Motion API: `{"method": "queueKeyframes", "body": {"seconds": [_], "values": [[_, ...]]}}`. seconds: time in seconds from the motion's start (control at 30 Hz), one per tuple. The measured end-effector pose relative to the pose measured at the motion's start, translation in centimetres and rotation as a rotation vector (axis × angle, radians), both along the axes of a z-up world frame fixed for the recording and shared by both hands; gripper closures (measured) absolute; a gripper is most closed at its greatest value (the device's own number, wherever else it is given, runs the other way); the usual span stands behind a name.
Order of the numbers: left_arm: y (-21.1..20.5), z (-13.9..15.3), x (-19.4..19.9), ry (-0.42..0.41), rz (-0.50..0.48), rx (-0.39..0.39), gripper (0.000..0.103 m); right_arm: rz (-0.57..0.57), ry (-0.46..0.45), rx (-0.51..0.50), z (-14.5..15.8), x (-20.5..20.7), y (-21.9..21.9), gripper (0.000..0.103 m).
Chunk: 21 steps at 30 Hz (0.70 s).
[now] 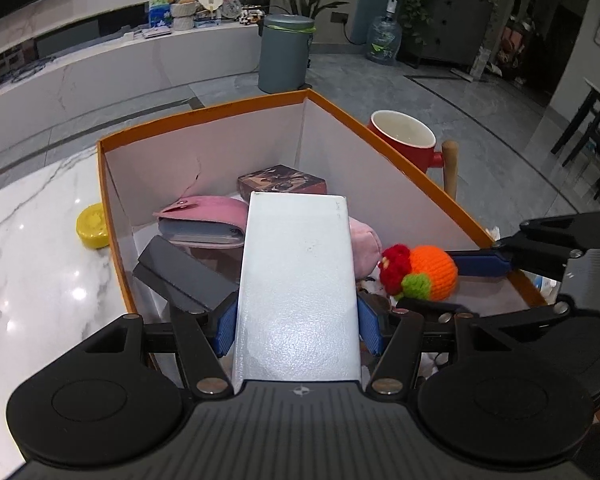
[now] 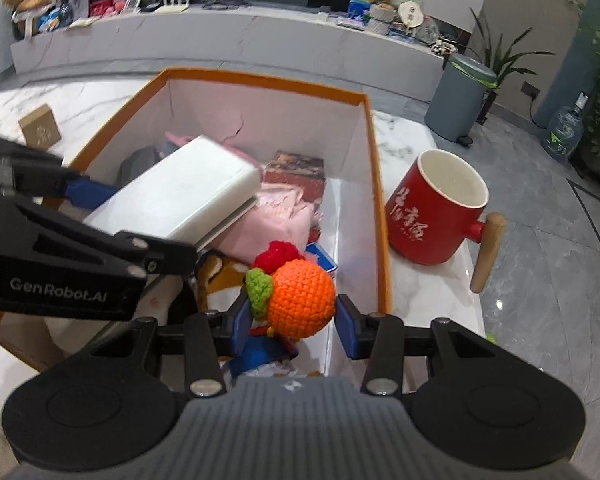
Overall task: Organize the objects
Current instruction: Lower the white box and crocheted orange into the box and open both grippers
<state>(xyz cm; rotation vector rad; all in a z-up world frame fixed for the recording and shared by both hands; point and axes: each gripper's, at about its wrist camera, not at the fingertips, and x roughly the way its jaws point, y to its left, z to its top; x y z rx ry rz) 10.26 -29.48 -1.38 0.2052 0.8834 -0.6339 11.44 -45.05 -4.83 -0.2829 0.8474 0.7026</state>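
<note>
Left wrist view: left tongs point(image 1: 298, 326) clamp white box point(image 1: 298, 276); right tongs point(image 2: 296, 322) clamp crocheted orange point(image 2: 300, 300).

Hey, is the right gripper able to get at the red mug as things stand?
Probably not yet. The right gripper is shut on the orange crochet ball, so its fingers are full. The red mug stands outside the orange box, with that wall between; nothing else blocks it.
</note>
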Motion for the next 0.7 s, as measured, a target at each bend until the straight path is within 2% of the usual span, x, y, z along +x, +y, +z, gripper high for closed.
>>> {"method": "queueKeyframes", "body": {"seconds": [0.17, 0.7], "values": [[-0.5, -0.3, -0.5, -0.020, -0.039, 0.039, 0.034, 0.039, -0.021, -0.046, -0.6, -0.7, 0.9, 0.057], [-0.9, -0.3, -0.9, 0.044, -0.015, 0.007, 0.032, 0.058, -0.019, -0.078, -0.7, -1.3, 1.1, 0.055]]}}
